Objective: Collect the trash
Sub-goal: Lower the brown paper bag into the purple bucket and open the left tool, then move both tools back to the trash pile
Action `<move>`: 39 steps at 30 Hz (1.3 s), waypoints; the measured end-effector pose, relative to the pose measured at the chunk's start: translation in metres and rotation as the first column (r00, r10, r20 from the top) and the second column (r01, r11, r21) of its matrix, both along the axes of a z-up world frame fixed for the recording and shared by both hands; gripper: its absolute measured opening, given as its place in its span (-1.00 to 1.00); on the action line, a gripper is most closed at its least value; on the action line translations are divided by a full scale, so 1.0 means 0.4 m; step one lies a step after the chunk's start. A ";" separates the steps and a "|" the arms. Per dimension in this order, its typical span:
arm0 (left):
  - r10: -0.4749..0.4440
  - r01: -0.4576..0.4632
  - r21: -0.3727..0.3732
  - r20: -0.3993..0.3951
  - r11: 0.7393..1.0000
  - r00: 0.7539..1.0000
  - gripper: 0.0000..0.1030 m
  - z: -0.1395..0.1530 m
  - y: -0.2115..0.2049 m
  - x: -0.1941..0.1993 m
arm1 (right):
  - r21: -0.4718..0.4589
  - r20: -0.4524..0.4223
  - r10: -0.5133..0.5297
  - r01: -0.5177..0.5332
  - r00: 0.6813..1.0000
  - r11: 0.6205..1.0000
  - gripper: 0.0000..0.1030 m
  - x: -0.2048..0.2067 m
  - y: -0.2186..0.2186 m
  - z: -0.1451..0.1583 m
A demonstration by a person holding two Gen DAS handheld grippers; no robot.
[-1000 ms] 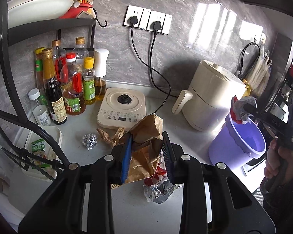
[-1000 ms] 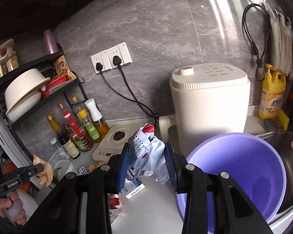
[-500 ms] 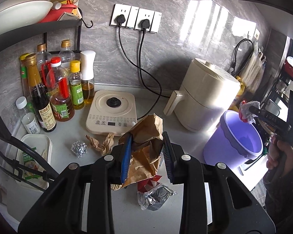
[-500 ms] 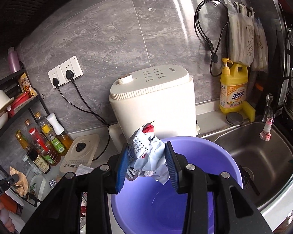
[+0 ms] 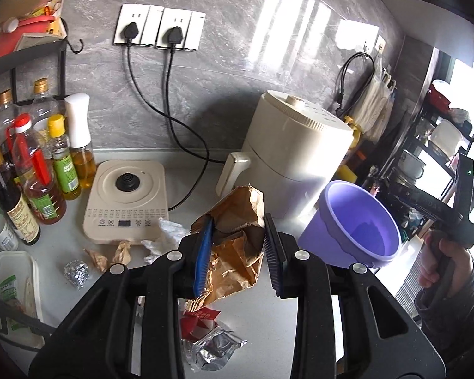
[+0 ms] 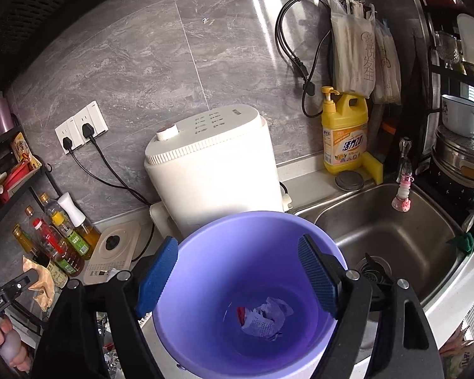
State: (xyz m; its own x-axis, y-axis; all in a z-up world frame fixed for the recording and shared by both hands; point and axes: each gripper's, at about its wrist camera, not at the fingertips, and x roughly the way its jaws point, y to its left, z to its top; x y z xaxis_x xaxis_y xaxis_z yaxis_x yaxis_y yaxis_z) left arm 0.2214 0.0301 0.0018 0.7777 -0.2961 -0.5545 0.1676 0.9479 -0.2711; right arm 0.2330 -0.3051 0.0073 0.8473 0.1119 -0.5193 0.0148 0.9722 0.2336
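Two black plugs (image 5: 172,34) sit in the white sockets on the grey stone wall above the pale kitchen counter (image 5: 262,309). Clamped in the left gripper (image 5: 239,254) is a brown paper bag (image 5: 233,246). The right gripper (image 6: 237,276) has just sprung wide with nothing between its jaws, and the crumpled wrapper (image 6: 265,315) lies in the purple bucket (image 6: 205,344), near a yellow soap bottle (image 6: 344,132) whose label I cannot read.

— How are we holding the left gripper (image 5: 238,249) at the moment?

— We are pointing it forward and downward, its jaws narrowed and its blue pads (image 5: 202,259) pressing a crumpled brown paper bag (image 5: 237,237) from both sides.

— And the right gripper (image 6: 237,271)?

— We are aiming it downward too. Its jaws have just been opening, and they are standing wide apart with nothing between the pads.

— Are we seeing our hands anywhere?

— The right hand (image 5: 442,265) is showing at four o'clock in the left wrist view, wrapped around its handle, with a dark sleeve (image 5: 452,319) below it.
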 end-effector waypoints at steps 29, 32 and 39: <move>-0.468 0.470 -0.054 0.038 0.881 0.883 0.80 -0.001 -0.463 0.210 | -0.012 -0.036 -0.288 0.288 0.957 0.958 0.61 -0.303 -0.189 -0.024; -0.408 0.409 -0.041 0.031 0.912 0.912 0.88 -0.004 -0.404 0.196 | -0.010 -0.026 -0.220 0.220 0.975 0.975 0.72 -0.262 -0.150 -0.019; -0.212 0.212 -0.002 0.010 0.977 0.977 0.88 -0.004 -0.226 0.137 | -0.005 -0.008 -0.035 0.035 0.999 0.999 0.85 -0.166 -0.027 -0.020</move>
State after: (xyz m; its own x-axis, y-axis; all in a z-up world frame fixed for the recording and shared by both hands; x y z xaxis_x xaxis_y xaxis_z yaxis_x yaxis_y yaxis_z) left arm 0.2762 -0.0603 0.0003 0.7026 -0.4563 -0.5460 0.3670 0.8898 -0.2714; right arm 0.1666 -0.3158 -0.0007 0.8463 0.0798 -0.5267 0.0505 0.9723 0.2284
